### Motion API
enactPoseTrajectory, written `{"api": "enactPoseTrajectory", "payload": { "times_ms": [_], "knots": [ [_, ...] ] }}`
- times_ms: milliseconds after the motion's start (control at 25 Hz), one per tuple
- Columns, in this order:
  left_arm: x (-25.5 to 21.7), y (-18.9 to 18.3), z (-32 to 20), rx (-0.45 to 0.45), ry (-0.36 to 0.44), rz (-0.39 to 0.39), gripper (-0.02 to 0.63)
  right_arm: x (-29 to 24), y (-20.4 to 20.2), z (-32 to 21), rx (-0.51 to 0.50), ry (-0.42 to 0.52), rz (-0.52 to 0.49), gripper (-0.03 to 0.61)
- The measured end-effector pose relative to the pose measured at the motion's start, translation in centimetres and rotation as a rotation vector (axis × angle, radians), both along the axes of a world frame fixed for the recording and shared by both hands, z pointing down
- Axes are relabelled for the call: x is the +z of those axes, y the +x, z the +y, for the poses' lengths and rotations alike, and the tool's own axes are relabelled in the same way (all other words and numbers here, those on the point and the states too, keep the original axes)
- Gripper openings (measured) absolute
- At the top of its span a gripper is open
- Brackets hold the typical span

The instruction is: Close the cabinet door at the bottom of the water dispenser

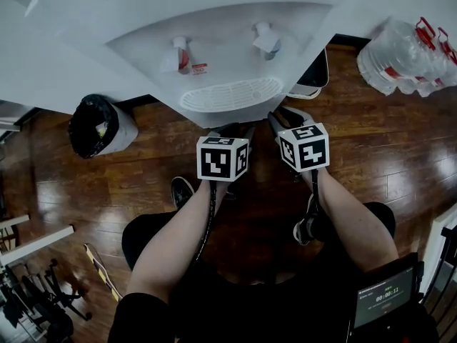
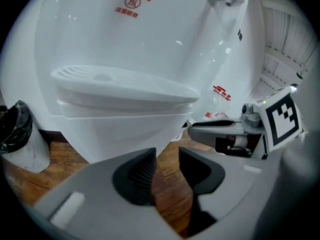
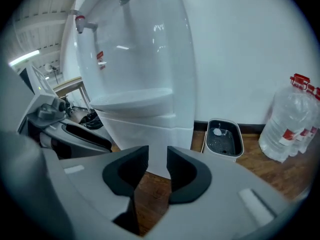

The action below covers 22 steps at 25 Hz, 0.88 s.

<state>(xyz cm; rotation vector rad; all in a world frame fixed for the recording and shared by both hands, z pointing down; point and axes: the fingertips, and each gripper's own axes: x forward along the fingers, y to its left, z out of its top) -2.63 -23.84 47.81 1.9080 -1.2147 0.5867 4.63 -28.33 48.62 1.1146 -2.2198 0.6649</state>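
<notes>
Water dispenser [image 1: 221, 56] stands dead ahead. Its cabinet door [image 3: 142, 134], below the drip tray [image 1: 230, 93], lies forward of and lower than both grippers and looks flush, seam unclear. Left gripper [image 2: 167, 156] and right gripper [image 3: 157, 156]: jaws narrowly apart, empty, about equally near.

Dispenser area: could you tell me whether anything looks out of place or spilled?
No spill or damage shows. The one stray item is a dark tray on the floor beside the dispenser, by the wall.
</notes>
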Motion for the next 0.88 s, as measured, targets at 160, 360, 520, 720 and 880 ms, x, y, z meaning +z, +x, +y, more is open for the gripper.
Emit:
{"api": "enactPoseTrajectory", "payload": {
  "times_ms": [160, 360, 520, 720, 880],
  "knots": [
    [-0.7, -0.2, 1.9, -0.043, 0.022, 0.029, 0.159, -1.7, -0.4, 1.8, 0.01, 0.014, -0.06, 0.088],
    [-3.9, 0.3, 3.5, -0.096, 0.095, 0.106, 0.149, -4.5, -2.3, 4.9, -0.004, 0.047, -0.144, 0.065],
    [-7.1, 2.1, 6.4, -0.015, 0.213, 0.074, 0.149, -5.9, -2.2, 8.4, -0.021, 0.087, -0.167, 0.049],
    [-8.3, 1.5, 10.0, -0.005, 0.301, -0.005, 0.149, -7.5, -1.8, 12.3, -0.016, 0.136, -0.184, 0.011],
    [-9.0, 1.3, 13.7, 0.013, 0.334, -0.012, 0.149, -8.9, -2.3, 15.7, -0.036, 0.191, -0.195, 0.005]
  ]
}}
